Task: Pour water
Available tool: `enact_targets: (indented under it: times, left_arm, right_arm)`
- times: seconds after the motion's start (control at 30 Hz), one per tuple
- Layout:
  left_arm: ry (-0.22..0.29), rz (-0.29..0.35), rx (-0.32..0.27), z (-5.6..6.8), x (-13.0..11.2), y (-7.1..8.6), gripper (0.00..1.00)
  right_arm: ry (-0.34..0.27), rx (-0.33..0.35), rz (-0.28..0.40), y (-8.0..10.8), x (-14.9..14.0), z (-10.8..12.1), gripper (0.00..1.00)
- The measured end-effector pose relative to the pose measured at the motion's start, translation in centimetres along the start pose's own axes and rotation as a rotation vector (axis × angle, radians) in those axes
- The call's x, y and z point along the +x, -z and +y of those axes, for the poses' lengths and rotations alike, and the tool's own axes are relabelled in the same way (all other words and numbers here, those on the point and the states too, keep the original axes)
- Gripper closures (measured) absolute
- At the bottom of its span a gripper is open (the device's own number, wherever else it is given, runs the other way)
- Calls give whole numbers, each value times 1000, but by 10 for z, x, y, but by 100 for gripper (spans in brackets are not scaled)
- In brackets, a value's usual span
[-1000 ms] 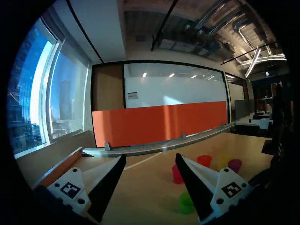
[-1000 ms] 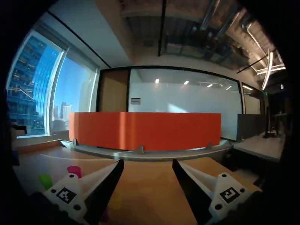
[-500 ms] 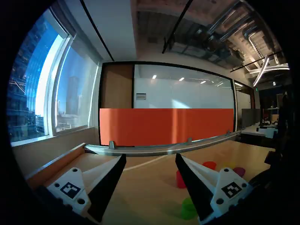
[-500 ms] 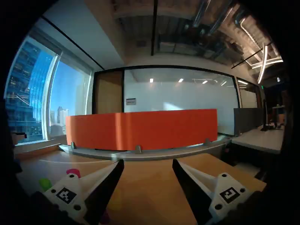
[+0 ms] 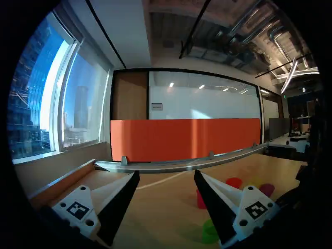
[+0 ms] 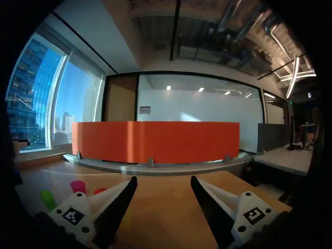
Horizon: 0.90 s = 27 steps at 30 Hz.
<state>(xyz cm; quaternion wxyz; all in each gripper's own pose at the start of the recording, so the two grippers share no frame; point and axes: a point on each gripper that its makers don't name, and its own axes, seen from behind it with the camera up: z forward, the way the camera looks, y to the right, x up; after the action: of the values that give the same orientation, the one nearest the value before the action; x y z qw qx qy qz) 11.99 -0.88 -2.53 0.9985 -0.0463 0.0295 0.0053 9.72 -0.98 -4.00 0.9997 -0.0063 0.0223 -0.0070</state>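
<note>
Standing on the smooth wooden counter, well short of its far edge, are five round cups (two red, one yellow, one magenta, one green); the left tongs and right tongs both gape, gripping nothing.

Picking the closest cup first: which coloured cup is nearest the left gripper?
The green cup, lowest in the left gripper view; the others stand farther back.
</note>
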Motion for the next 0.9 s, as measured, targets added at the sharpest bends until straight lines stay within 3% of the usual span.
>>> enact_targets:
  times: [0.37,0.6,0.9]
  left_arm:
    - [-36,18,63,-2,-18,-4,2]
    - [-57,14,119,-12,-41,0,2]
    - [-48,9,142,-16,-65,5,2]
  right_arm:
    - [18,3,-9,-1,3,-5,0]
    - [29,-5,-26,-1,2,-9,0]
    - [55,-19,-38,-1,7,-14,0]
